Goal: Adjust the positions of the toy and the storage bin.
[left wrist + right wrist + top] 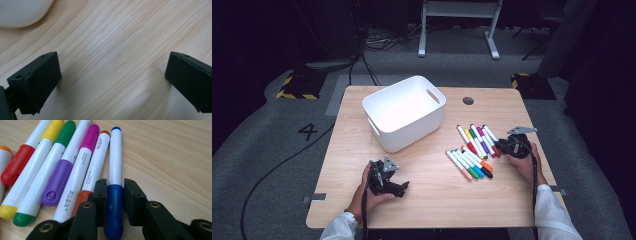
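Observation:
Two rows of white markers with coloured caps lie on the right half of the wooden table (437, 200): an upper row (476, 140) and a lower row (469, 164). My right gripper (499, 145) is at the right end of the upper row. In the right gripper view it (115, 182) is shut on the blue marker (114, 212), its jaws pressing the blue cap from both sides. The marker still rests on the wood beside an orange-capped marker (93, 165) and a purple one (60, 180). My left gripper (398, 187) sits low at the front left, open (112, 72) over bare wood.
A white plastic bin (404, 112) with handle slots stands at the back centre of the table; its rounded corner (20, 12) shows ahead of the left gripper. A dark round hole (468, 100) is in the tabletop behind the markers. Cables run across the floor.

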`<control>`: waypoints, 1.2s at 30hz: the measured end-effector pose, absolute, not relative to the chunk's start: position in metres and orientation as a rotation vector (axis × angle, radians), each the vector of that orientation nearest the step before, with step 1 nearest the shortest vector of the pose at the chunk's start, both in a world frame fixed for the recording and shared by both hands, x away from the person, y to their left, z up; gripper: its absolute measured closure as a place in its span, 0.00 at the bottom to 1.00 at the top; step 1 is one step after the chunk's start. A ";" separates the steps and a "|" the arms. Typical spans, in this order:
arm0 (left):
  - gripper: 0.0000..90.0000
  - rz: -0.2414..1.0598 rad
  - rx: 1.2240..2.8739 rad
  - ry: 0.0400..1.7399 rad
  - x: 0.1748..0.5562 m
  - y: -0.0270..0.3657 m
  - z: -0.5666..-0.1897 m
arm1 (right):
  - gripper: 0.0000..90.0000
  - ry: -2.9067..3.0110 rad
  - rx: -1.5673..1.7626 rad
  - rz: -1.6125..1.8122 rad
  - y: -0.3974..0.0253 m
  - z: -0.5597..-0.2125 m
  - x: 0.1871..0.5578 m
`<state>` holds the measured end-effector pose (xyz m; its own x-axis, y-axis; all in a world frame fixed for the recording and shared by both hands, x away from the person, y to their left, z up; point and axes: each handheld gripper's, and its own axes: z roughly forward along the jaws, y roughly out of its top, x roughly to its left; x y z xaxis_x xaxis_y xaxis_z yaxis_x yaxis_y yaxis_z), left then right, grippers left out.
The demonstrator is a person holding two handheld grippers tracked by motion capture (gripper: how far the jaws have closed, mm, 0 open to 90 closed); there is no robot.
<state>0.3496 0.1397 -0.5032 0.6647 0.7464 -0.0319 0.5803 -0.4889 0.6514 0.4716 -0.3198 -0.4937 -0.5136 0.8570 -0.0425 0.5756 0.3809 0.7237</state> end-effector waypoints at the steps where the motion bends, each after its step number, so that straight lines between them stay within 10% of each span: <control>1: 0.00 0.336 2.245 1.005 0.351 0.136 -0.503 | 0.81 2.237 1.234 0.932 -0.318 -0.494 0.471; 15: 0.00 0.311 2.282 0.906 0.374 0.044 -0.502 | 0.77 2.285 1.162 0.936 -0.300 -0.494 0.463; 36: 0.00 0.314 2.273 0.957 0.394 0.018 -0.502 | 0.82 2.332 1.104 0.969 -0.292 -0.494 0.454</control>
<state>0.3942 0.0181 -0.5019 0.7056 0.7081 -0.0277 0.5542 -0.5271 0.6442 0.4538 -0.2922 -0.4940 -0.6173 0.7853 -0.0468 0.5207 0.4525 0.7239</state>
